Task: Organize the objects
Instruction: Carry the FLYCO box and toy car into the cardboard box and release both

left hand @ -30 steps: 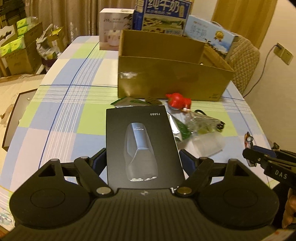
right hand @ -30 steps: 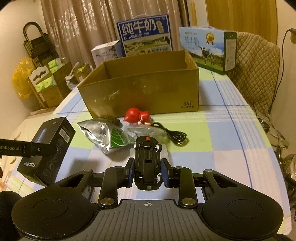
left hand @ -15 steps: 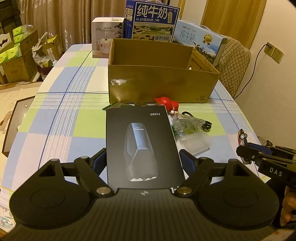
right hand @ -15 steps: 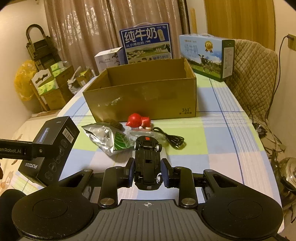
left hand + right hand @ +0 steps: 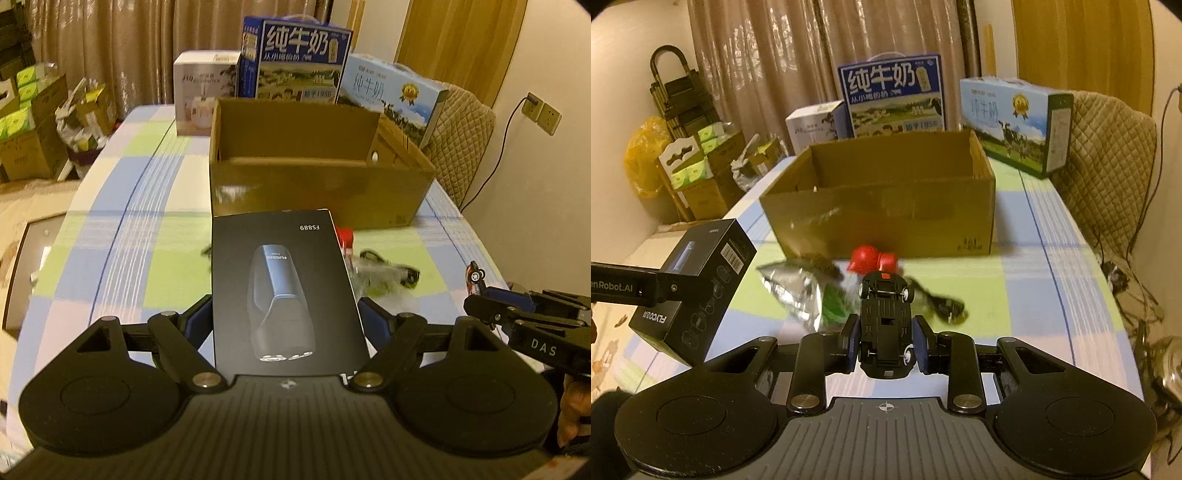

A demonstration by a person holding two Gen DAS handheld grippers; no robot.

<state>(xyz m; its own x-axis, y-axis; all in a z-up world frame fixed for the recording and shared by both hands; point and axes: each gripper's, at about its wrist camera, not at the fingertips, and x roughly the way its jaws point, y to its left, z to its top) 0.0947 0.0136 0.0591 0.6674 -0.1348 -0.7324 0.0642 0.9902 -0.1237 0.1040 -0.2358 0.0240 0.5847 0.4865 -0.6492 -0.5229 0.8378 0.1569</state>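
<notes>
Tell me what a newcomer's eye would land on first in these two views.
First, the black shaver box clamped in the left gripper, filling the middle of the left wrist view. Next, the black toy car, underside up, pinched in the right gripper. Behind both stands the open cardboard box on the checked tablecloth, with a red toy and a silver pouch lying in front of it.
</notes>
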